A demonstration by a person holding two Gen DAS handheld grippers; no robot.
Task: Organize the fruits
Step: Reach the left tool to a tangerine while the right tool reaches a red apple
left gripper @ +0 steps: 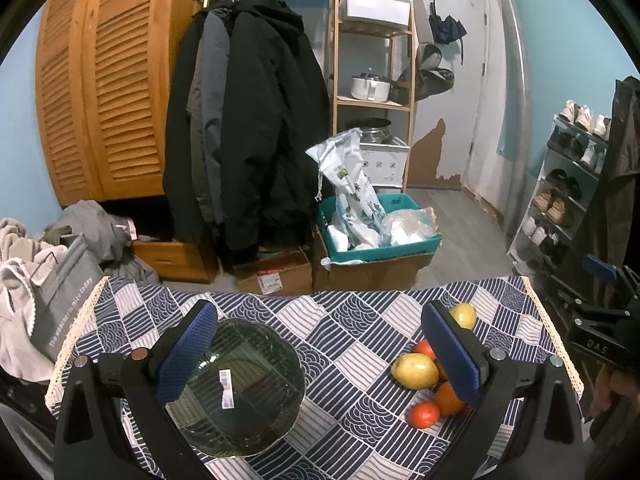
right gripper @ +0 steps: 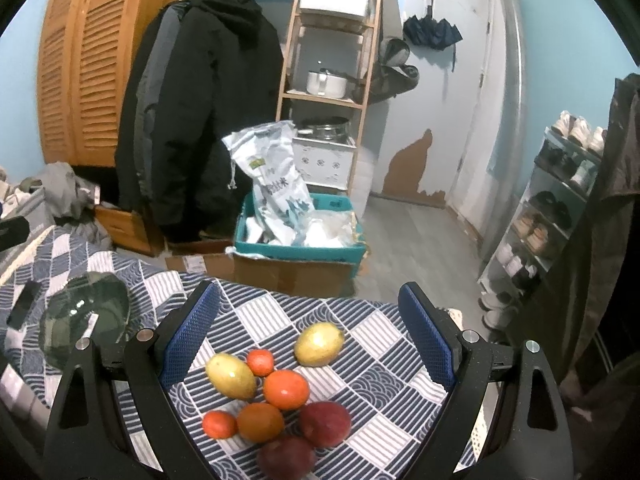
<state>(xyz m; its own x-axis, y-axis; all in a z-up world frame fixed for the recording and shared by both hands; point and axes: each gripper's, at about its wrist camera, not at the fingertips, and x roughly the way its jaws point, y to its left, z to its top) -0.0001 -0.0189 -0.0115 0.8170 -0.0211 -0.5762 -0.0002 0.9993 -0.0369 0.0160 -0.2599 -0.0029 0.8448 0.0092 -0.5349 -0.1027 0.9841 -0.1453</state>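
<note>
- Left gripper: jaws spread wide, nothing held; hovers above the dark green ribbed glass bowl on the blue-white patchwork-clothed surface.
- Right gripper: jaws released, empty, over the pile of yellow, orange & dark red fruits, w/ the bowl well apart to its left.

Bowl on surface at 9 o'clock side, fruit cluster at 3 o'clock side, well apart; crate on cardboard box on floor at 12 o'clock beyond the surface edge
</note>
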